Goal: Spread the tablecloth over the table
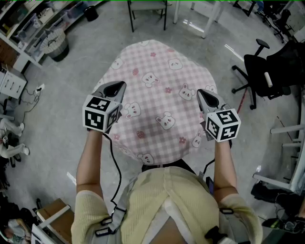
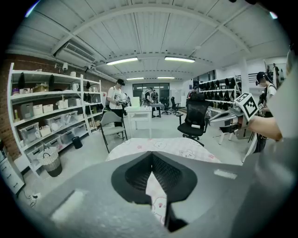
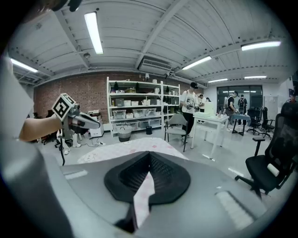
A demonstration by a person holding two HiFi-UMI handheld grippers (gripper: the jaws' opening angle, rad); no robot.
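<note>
A pink checked tablecloth (image 1: 159, 81) printed with bunnies lies over a round table and hangs down at its near edge. My left gripper (image 1: 119, 86) is at the cloth's left side and my right gripper (image 1: 201, 93) at its right side, both a little above the top. In the left gripper view the left gripper (image 2: 152, 155) is shut, with a strip of the tablecloth (image 2: 157, 195) pinched between its jaws. The right gripper (image 3: 149, 156) is likewise shut on a fold of the tablecloth (image 3: 141, 201). The table itself is hidden under the cloth.
A black office chair (image 1: 261, 71) stands to the right of the table. A grey chair (image 1: 147, 10) and a white table (image 1: 202, 14) are beyond it. A wire basket (image 1: 56, 45) and shelves stand far left, and a cardboard box (image 1: 51, 214) near left. People stand further back (image 2: 116, 100).
</note>
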